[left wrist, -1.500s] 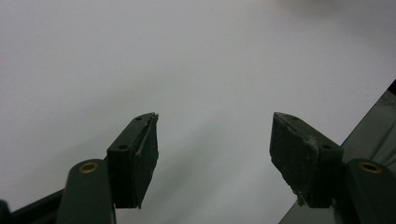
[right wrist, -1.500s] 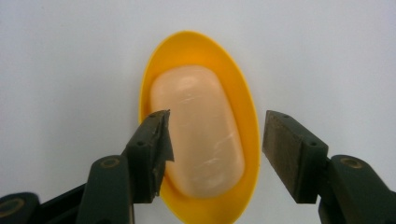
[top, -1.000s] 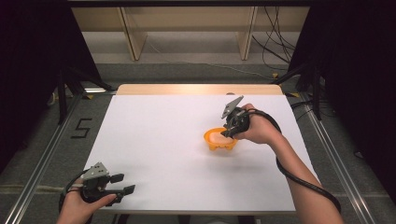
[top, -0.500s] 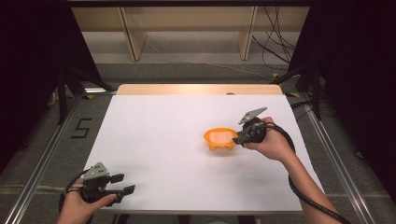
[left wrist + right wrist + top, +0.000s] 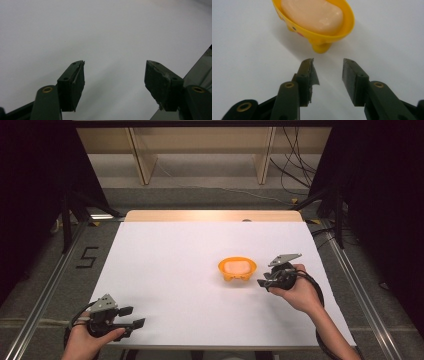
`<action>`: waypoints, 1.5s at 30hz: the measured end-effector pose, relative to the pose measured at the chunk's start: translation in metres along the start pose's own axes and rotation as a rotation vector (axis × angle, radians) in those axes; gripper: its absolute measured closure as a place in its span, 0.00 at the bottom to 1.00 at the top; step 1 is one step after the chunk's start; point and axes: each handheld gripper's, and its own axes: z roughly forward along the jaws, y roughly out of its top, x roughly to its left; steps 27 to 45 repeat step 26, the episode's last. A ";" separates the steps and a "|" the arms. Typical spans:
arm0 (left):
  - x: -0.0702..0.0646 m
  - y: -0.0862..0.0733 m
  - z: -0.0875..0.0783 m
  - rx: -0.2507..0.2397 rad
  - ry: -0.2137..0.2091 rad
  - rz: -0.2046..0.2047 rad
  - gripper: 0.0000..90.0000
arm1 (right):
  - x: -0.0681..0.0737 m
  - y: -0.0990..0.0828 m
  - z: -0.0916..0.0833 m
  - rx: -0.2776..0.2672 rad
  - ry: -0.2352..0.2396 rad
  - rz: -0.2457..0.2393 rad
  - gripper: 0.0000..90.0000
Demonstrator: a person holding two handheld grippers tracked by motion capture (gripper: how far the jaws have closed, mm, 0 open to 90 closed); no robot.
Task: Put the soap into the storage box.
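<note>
A yellow-orange footed dish [image 5: 237,270] holding a pale peach bar of soap [image 5: 236,266] stands right of centre on the white table [image 5: 165,265]. Just to its right, a little nearer the front, my right gripper [image 5: 264,282] points at the dish. In the right gripper view the dish [image 5: 322,37] and soap [image 5: 312,15] sit just beyond that gripper [image 5: 328,67], whose jaws have just been opening and stand narrowly apart with nothing between them. My left gripper [image 5: 131,317] rests at the front left corner, open wide over bare table [image 5: 115,70].
The table's front edge [image 5: 200,67] runs close beside the left gripper. Wooden shelf legs [image 5: 140,160] and loose cables [image 5: 295,175] lie beyond the far edge. Metal rails flank the table, with a "5" mark [image 5: 86,257] on the floor at left.
My right gripper has drawn away from over the dish, moving right, toward the front and lower, and its jaws have parted slightly. The left gripper and the dish have stayed put.
</note>
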 end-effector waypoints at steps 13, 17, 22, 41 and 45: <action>-0.001 0.000 0.001 -0.005 -0.001 -0.002 0.36 | -0.010 -0.029 0.008 -0.077 -0.039 0.117 0.61; 0.000 0.001 0.000 -0.006 -0.003 0.009 0.36 | -0.014 -0.034 0.008 -0.109 -0.082 0.103 0.59; -0.002 0.001 0.001 -0.012 -0.010 0.003 0.36 | -0.017 -0.039 0.006 -0.136 -0.100 0.143 0.57; -0.001 0.001 0.001 -0.018 -0.010 0.005 0.36 | -0.017 -0.040 0.006 -0.132 -0.108 0.152 0.56; -0.001 0.001 0.001 -0.018 -0.010 0.005 0.36 | -0.017 -0.040 0.006 -0.132 -0.108 0.152 0.56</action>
